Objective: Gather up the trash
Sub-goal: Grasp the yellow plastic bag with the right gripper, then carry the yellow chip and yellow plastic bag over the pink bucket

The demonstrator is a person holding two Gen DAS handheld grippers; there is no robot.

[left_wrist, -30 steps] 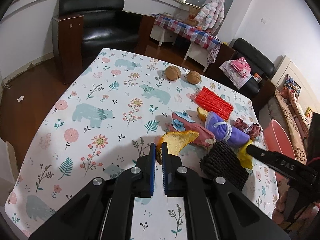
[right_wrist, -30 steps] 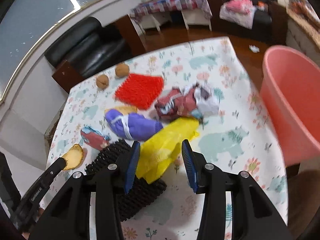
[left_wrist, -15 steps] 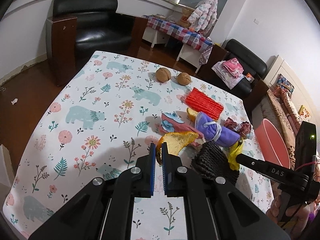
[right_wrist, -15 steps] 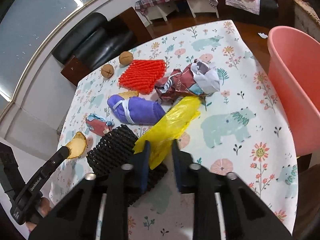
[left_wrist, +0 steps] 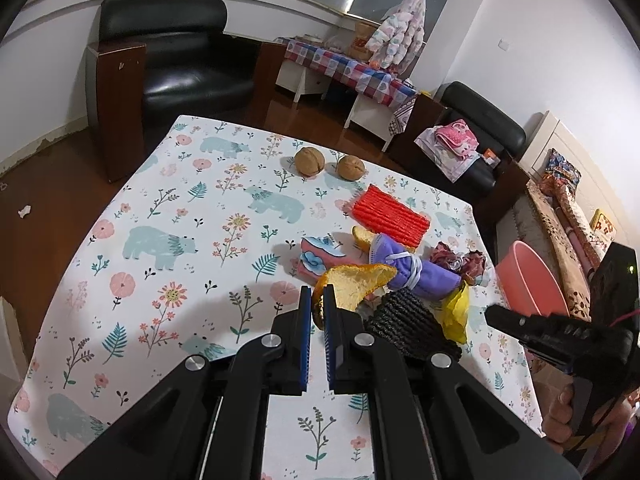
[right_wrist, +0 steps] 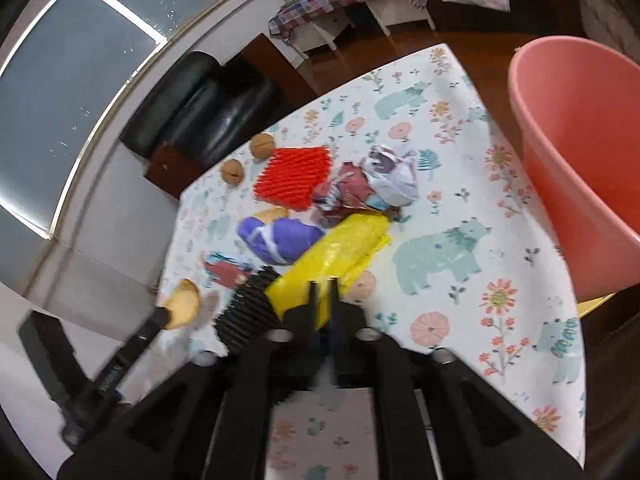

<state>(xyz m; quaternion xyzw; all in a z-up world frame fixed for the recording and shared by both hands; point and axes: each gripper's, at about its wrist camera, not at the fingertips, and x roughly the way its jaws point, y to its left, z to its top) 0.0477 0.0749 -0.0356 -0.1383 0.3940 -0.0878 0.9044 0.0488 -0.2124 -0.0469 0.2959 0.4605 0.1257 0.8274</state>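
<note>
floral bear-print tablecloth [left_wrist: 168, 216] is covering the table, with a living room and black armchair [left_wrist: 176, 52] lying behind it.

nearest: left gripper [left_wrist: 316, 300] is pinching an orange peel [left_wrist: 352, 280] at its near edge, jaws closed down to a thin gap on it, the peel sticking out ahead and to the right of the tips. right gripper [right_wrist: 323, 286] is clamping the near end of a yellow plastic bag [right_wrist: 340, 248], fingers nearly together; view blurred, so whether the bag is off the cloth is not clear.

just left of the right claw: black foam net [right_wrist: 248, 312]. ahead of it: purple bundle [right_wrist: 280, 236], crumpled wrapper [right_wrist: 376, 180], then red foam net [right_wrist: 296, 176], and two walnuts [left_wrist: 310, 162] farthest out.

pink bin [right_wrist: 580, 152] is standing off the table edge, ahead and to the right of the right claw.

step in hand, as judged: both pieces gripped, carry phase. next move is calling for swinging each over the bin rim and opening; the bag is limp and may be dragging neighbours.
</note>
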